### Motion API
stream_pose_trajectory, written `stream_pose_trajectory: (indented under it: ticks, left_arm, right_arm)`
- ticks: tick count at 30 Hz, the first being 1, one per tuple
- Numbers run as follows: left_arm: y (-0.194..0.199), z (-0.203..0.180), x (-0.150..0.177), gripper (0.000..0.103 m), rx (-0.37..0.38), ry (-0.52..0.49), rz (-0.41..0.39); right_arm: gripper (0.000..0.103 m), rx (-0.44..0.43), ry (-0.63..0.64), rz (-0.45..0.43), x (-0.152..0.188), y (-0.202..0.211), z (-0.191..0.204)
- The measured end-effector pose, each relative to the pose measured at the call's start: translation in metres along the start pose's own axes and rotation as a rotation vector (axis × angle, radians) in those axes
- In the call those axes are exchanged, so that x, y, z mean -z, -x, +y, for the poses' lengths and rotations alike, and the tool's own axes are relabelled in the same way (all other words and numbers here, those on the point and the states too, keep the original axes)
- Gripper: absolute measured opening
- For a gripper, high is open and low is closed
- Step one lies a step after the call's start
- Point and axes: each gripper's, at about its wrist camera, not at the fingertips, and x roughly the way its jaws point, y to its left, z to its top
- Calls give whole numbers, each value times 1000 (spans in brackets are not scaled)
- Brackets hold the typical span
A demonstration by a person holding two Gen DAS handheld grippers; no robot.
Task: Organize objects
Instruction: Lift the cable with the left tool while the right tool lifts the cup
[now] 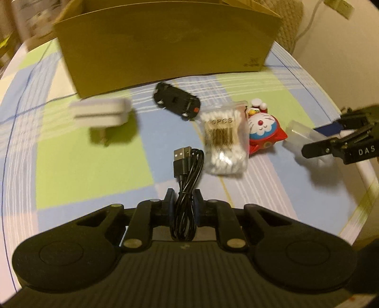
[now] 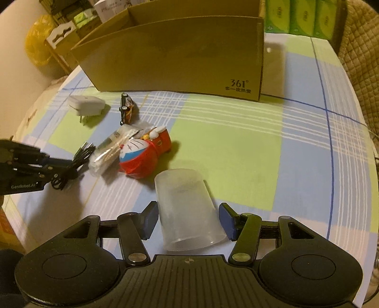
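My left gripper [image 1: 183, 197] is shut on a black USB cable [image 1: 186, 170], held just above the checked tablecloth; it also shows in the right wrist view [image 2: 68, 169]. My right gripper [image 2: 188, 219] is open around a clear plastic cup [image 2: 187, 208] lying on its side, with a gap on each side of the cup. A bag of cotton swabs [image 1: 223, 139], a red Doraemon toy [image 1: 263, 129], a black toy car [image 1: 176, 100] and a white charger [image 1: 101, 111] lie on the cloth. An open cardboard box [image 1: 165, 49] stands behind them.
The table's [image 2: 236, 142] right edge curves near the cup. Green tissue packs [image 2: 298, 16] and a quilted chair back [image 2: 360, 59] stand behind the box. A yellow bag [image 2: 38, 47] and shelves are at far left.
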Motion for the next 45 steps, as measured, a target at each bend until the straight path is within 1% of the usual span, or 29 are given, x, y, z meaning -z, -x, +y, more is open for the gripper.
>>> stream_pose_trajectory:
  ticks: [5,9,12,15,21,24,29,32,35,38,45]
  left_arm:
    - [16,-3,15,11,-14,30,-10]
    - [33,-8,19,10,-25,38,-32]
    - [42,-13,21,10,-30,29,-42]
    - [47,-16,24,10,-27,36,-47]
    - [47,-17,33,10,-24,47,-44]
    - [44,-16,36,10,-25,45,-39]
    - [40,-14,36,10,-16,53,-43]
    - [38,-14,36,10,-12,57,-41]
    - [36,-14,37,10,-12,57,-36]
    - [36,-14,37,10,-10,58,-35]
    - [51,-18,35,10,-33,39,-57]
  right_arm:
    - [51,1,-11,-22,7,13,7]
    - [50,11,-4,-48,9,26,15]
    - [49,49,42,-43,15,28,23]
    - [49,50,52,-26,26,22,24]
    - [49,34,83,6,44,12,23]
    - [50,18,105,11,43,10,22]
    - [51,-14,88,18,37,4,17]
    - [50,-5,99,23,37,1,21]
    - [48,25,122,27,38,1,28]
    - [48,43,114,15,40,4,30]
    - [48,45,98,-73,26,34,34]
